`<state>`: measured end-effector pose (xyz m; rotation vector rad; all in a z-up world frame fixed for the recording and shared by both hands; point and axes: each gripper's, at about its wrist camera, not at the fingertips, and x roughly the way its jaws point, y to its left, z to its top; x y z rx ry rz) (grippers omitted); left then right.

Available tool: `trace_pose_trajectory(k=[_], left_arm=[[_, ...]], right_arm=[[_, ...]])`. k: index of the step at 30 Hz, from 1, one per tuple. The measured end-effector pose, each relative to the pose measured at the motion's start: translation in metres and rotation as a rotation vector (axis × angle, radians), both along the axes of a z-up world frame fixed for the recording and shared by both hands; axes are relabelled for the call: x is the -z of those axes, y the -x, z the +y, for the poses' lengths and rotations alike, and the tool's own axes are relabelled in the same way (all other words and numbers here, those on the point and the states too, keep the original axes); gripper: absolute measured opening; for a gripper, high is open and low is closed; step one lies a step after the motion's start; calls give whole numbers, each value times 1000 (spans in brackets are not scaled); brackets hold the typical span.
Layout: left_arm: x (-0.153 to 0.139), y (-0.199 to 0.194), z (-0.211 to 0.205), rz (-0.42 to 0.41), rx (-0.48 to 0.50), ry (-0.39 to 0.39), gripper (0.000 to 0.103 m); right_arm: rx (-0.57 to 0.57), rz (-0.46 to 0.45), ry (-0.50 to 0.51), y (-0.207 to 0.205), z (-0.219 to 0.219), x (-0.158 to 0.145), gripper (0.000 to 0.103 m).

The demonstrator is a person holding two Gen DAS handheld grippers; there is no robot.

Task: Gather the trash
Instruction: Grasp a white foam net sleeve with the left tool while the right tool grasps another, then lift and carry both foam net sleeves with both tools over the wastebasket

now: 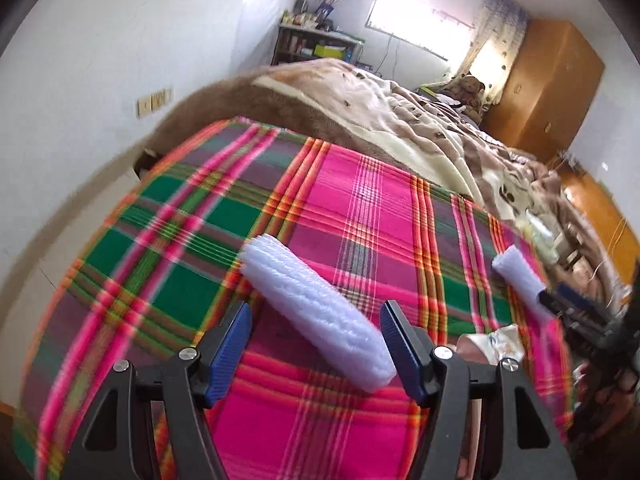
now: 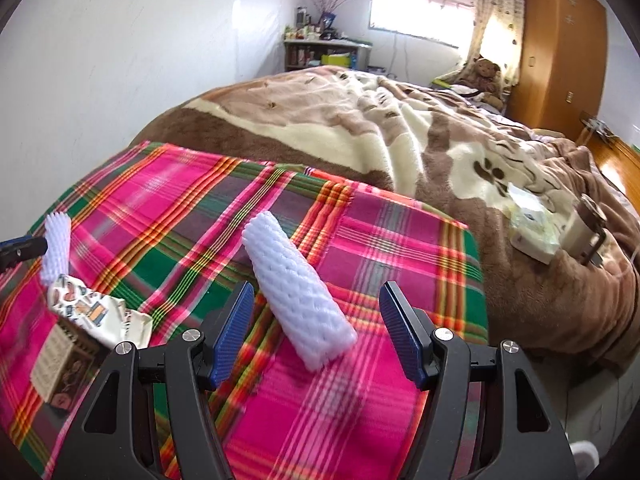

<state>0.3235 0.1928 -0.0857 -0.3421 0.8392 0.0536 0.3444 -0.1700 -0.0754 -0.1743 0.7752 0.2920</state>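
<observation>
Left wrist view: the left gripper [image 1: 316,324] stood released, its blue pads either side of a white foam roll [image 1: 316,312] lying on the plaid cloth [image 1: 360,200] without pressing it; a second foam roll [image 1: 520,276] lay farther right. Right wrist view: the right gripper [image 2: 316,308] was likewise released around that second foam roll [image 2: 300,292]; a printed wrapper [image 2: 92,308] lay to the left.

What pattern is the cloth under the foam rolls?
Pink, green and orange plaid cloth; clearest in the right wrist view.
</observation>
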Motion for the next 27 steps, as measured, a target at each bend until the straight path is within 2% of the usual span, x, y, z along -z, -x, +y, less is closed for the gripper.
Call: trace_pose_trajectory(k=[2, 5, 8, 11, 19, 23, 24, 25, 27], left_arm=[[3, -6, 3, -2, -7, 29, 66], [9, -17, 0, 32, -10, -2, 66], [18, -24, -6, 61, 4, 35, 66], [20, -26, -15, 63, 10, -24, 66], [21, -36, -27, 102, 19, -79, 66], [19, -36, -33, 92, 39, -80, 52], [19, -36, -34, 91, 47, -81, 49], [18, -36, -37, 91, 57, -89, 47], [17, -37, -39, 91, 68, -98, 43]], right_arm=[[-12, 12, 8, -2, 3, 4, 67], [-26, 25, 22, -3, 7, 8, 67], [-37, 38, 38, -9, 8, 12, 67], [-33, 54, 43, -13, 8, 15, 67], [-49, 113, 21, -23, 9, 20, 67], [-49, 118, 4, -20, 8, 20, 66], [-51, 121, -3, -23, 7, 20, 64], [-51, 125, -9, -22, 7, 21, 56], [-51, 123, -9, -21, 8, 21, 47]])
